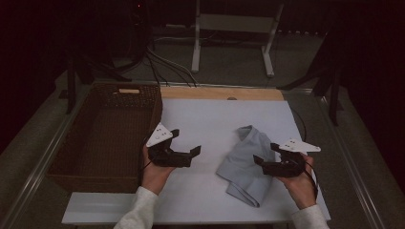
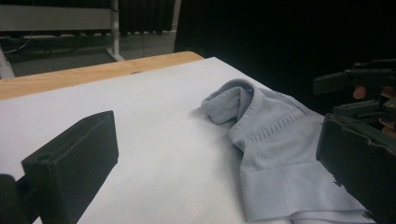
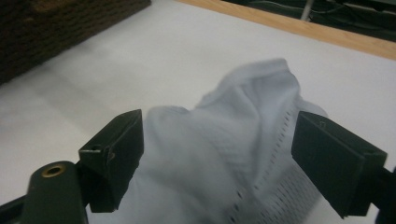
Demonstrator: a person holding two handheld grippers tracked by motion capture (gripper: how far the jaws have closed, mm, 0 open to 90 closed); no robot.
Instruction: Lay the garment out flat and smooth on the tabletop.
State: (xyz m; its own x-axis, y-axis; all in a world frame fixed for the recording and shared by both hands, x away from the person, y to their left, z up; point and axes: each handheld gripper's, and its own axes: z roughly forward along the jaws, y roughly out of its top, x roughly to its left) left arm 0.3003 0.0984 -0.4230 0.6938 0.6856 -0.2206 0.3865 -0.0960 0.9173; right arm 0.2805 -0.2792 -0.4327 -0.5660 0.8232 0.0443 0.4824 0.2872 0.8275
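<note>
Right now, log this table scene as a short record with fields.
garment: folded pale blue knit shirt, lying on the white tabletop
container: brown woven wicker basket, left of the shirt
left gripper: fingers open, apart from the shirt
right gripper: fingers open, shirt between them in the right gripper view, not pinched

White-topped table [image 1: 210, 119] with a wooden strip along its far edge. Wicker basket [image 1: 102, 138] set just outside the left gripper's fingers [image 1: 195, 150]; folded pale-blue shirt [image 1: 246, 162] laid under the right gripper's fingers [image 1: 258, 160].
</note>
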